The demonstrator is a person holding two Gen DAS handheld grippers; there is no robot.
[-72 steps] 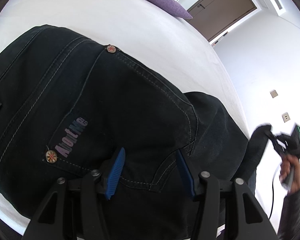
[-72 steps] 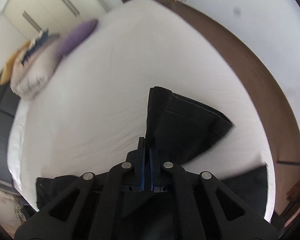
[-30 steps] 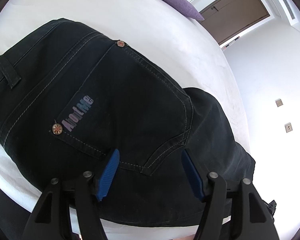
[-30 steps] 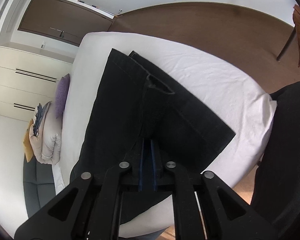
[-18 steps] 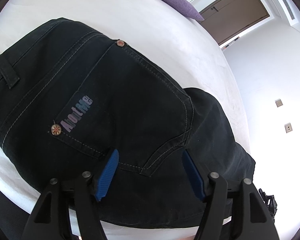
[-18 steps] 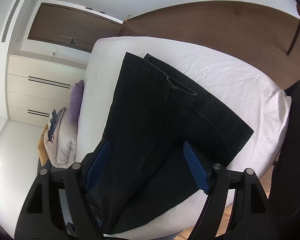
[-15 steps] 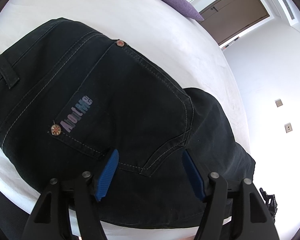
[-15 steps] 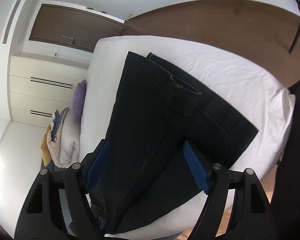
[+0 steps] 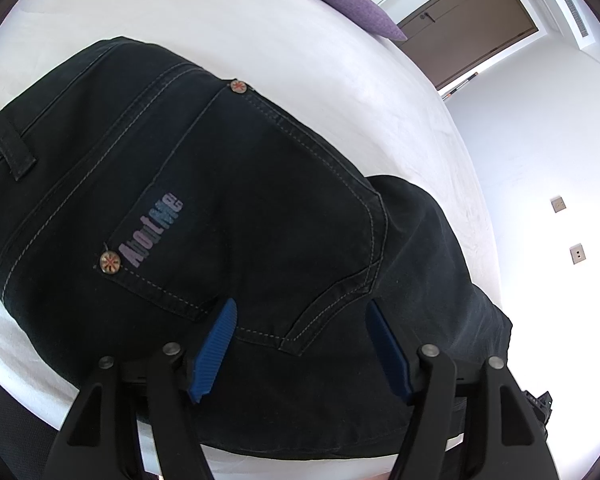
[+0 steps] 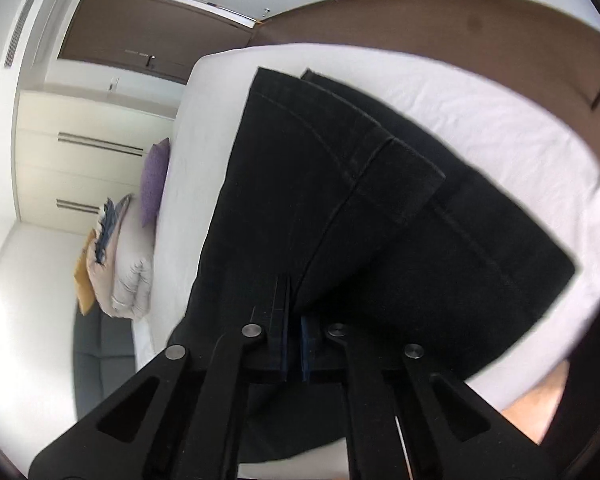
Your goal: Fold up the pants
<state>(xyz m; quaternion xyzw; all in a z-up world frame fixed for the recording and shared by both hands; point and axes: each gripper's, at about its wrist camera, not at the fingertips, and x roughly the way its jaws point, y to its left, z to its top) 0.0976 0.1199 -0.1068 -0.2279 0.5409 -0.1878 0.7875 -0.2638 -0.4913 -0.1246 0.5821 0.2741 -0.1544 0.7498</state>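
Note:
Black pants (image 9: pixel 260 184) lie on the white bed (image 9: pixel 260 20), seat side up, with a lettered back pocket (image 9: pixel 284 216) and rivets. My left gripper (image 9: pixel 300 328) hovers open just over the pocket's lower corner, its blue pads (image 9: pixel 216 340) apart and holding nothing. In the right wrist view the pant legs (image 10: pixel 284 184) stretch away across the bed (image 10: pixel 500 128). The upper leg's hem (image 10: pixel 396 184) is raised off the lower leg. My right gripper (image 10: pixel 294 320) is shut on a fold of that upper leg, whose seam runs straight into the jaws.
A purple pillow (image 9: pixel 360 20) and a pile of bedding (image 10: pixel 128 264) lie at the bed's far end. Beyond are a brown door (image 9: pixel 468 20) and pale wardrobes (image 10: pixel 80 152). Wooden floor (image 10: pixel 460 20) borders the bed's foot.
My right gripper let go of the leg, opened wide over it, then closed again on a fold and rose a little. The left gripper has kept still and open.

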